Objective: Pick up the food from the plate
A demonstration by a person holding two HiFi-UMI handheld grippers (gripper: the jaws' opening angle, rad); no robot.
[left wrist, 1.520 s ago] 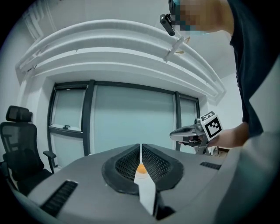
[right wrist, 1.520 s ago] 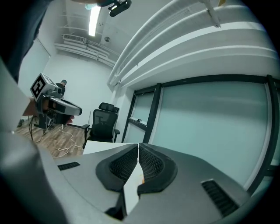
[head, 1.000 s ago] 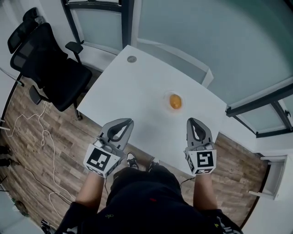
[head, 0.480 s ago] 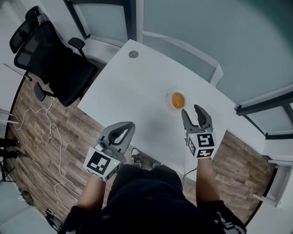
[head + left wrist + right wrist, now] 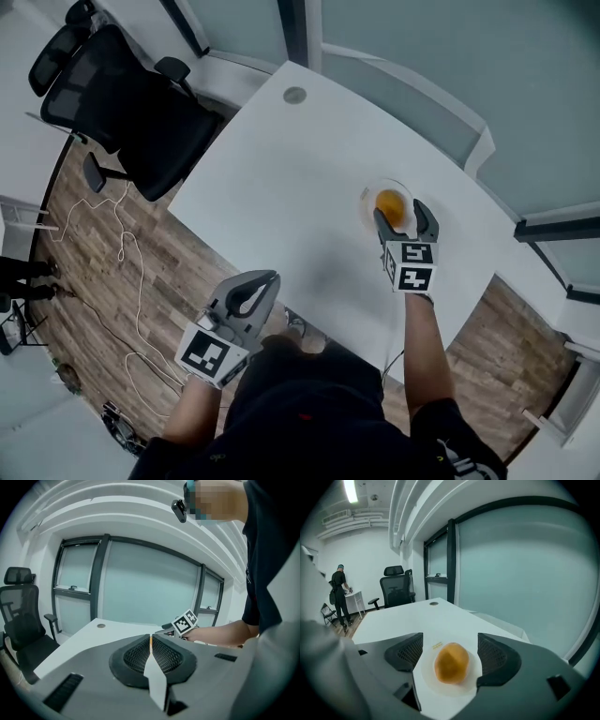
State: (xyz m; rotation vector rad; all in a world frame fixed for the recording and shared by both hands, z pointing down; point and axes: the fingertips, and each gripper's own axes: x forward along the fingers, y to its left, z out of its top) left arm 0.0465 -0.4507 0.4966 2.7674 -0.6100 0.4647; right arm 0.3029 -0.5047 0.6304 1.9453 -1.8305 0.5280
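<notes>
An orange-yellow bun-like food lies on a small white plate at the right side of the white table. My right gripper stands open; its jaws have just been opening and now reach either side of the food, the pads apart from it. My left gripper is shut with nothing in it, held off the table's near edge above the person's lap.
A black office chair stands at the table's left end. A round grey cable port sits near the table's far corner. Glass walls run behind the table. A person stands far off by a small desk.
My right gripper has gone from shut to open and moved forward and down over the table to the plate. The left gripper has sunk a little toward the lap.
</notes>
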